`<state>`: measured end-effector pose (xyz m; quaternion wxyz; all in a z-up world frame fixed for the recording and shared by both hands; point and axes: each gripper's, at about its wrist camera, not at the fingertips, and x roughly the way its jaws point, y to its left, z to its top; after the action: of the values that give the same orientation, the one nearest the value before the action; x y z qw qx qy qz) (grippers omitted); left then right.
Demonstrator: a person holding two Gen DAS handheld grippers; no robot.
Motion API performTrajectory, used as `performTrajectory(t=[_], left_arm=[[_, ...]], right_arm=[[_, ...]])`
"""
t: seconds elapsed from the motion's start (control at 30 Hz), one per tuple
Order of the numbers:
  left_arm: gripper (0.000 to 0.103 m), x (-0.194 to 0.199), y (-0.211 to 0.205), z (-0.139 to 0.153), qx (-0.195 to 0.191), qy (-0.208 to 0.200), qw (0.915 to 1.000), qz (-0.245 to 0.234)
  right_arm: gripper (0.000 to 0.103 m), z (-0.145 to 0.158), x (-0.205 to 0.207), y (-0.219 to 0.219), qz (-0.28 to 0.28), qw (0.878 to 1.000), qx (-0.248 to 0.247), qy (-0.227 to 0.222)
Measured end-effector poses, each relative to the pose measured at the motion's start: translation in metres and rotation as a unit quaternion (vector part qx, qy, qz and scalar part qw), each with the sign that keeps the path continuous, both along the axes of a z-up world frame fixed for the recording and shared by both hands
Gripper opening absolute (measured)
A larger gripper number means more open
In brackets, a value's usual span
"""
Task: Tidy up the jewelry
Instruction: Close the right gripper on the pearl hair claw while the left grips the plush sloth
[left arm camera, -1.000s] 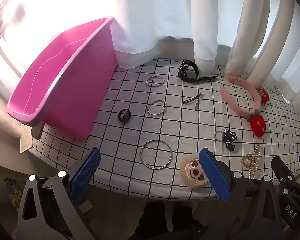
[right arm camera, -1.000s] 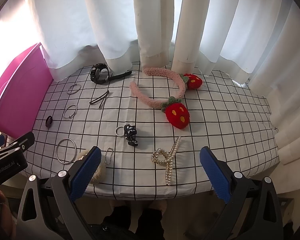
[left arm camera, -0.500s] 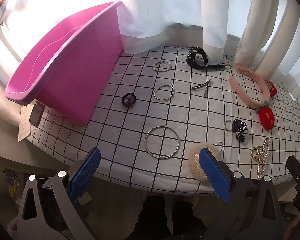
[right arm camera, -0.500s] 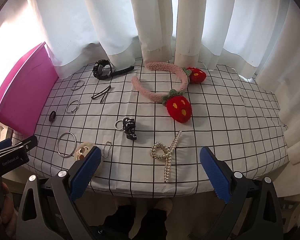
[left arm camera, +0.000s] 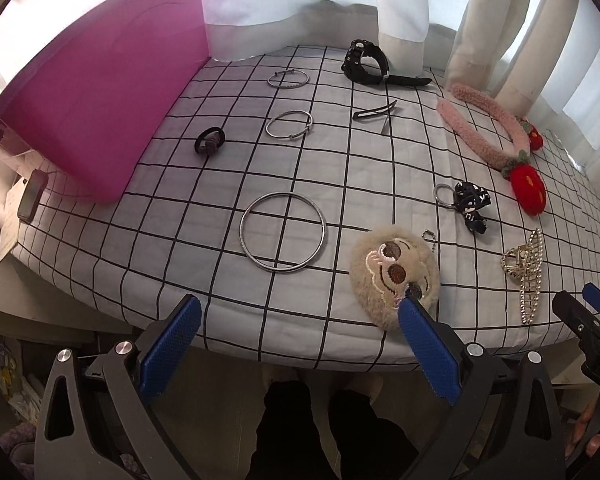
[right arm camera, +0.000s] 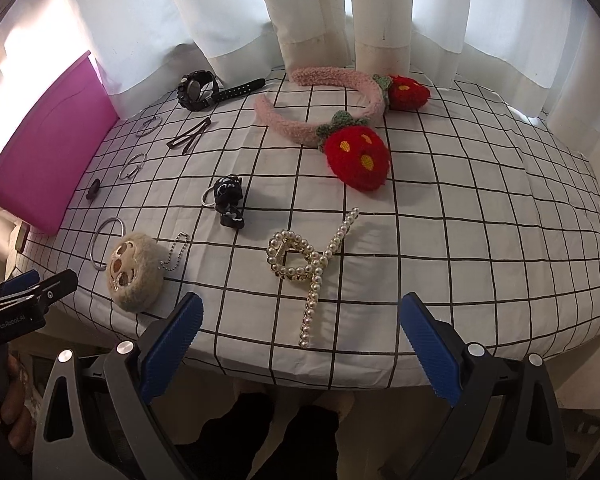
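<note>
Jewelry lies spread on a checked cloth [left arm camera: 340, 152]. A large silver bangle [left arm camera: 283, 231] lies just ahead of my open, empty left gripper [left arm camera: 298, 320]. A fuzzy beige plush charm [left arm camera: 394, 270] touches the left gripper's right fingertip. A pearl hair claw [right arm camera: 310, 258] lies just ahead of my open, empty right gripper [right arm camera: 298, 320]. Two smaller bangles [left arm camera: 289, 125], a black hair tie [left arm camera: 209, 142], a black watch [left arm camera: 366, 63], hair pins [left arm camera: 374, 113], a dark bow tie [right arm camera: 228, 198] and a pink strawberry headband [right arm camera: 340, 120] lie farther back. A pink bin [left arm camera: 96, 92] stands at the left.
White curtains [right arm camera: 308, 12] hang behind the table. A dark phone [left arm camera: 31, 196] and a paper lie at the table's left edge beside the bin. The table's front edge runs just under both grippers.
Both grippers have moved forward and lower toward the table. The plush charm now sits at the left gripper's right fingertip; the pearl claw is closer to the right gripper. Nothing taken hold of.
</note>
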<state>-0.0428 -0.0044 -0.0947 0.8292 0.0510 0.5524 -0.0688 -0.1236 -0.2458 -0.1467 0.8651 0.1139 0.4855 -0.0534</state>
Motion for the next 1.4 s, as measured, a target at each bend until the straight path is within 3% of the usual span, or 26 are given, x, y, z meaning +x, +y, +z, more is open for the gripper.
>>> performTrajectory(t=[0.57,0.77,1.4], left_arm=[[0.097,-0.003,-0.042,-0.04,-0.027,-0.014,0.9991,0.029],[0.097,-0.004,-0.053,-0.043,-0.019,-0.031,0.9987,0.036],[0.097,0.003,-0.075,-0.07,-0.007,-0.018,0.9987,0.046]], right_arm=[[0.094,-0.057,0.029,-0.015,0.033,0.998,-0.034,0.028],[0.094,-0.063,0.035,-0.016,0.04,0.998,-0.051,0.023],[0.094,-0.068,0.031,-0.017,0.071,0.995,-0.073,-0.011]])
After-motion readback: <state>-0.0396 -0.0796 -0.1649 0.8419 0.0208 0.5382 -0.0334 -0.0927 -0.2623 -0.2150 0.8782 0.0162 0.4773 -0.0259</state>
